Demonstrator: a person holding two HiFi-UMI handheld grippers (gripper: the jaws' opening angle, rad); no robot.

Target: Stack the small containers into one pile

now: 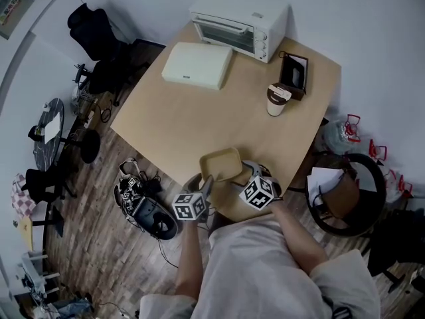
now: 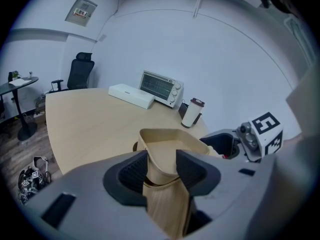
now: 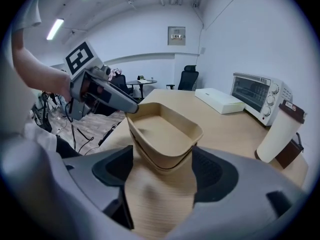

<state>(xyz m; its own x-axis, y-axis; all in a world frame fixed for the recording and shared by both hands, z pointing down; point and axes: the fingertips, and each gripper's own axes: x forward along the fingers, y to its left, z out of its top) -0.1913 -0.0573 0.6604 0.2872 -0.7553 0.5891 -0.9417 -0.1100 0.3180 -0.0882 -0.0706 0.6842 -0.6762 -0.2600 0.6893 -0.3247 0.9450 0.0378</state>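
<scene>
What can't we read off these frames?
- Count in the container stack: the nested walls hide it in both gripper views, and it is too small in the head view.
- Right gripper: the right gripper view doesn't settle whether its pads press on the stack or only flank it.
- Toaster oven interior: the door glass hides it in every view.
- Cup: any print is too small to read.

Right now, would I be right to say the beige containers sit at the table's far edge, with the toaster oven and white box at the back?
Not quite: the beige containers sit at the table's near edge, by the person, as the head view shows. The toaster oven and white box are indeed at the back.
</scene>
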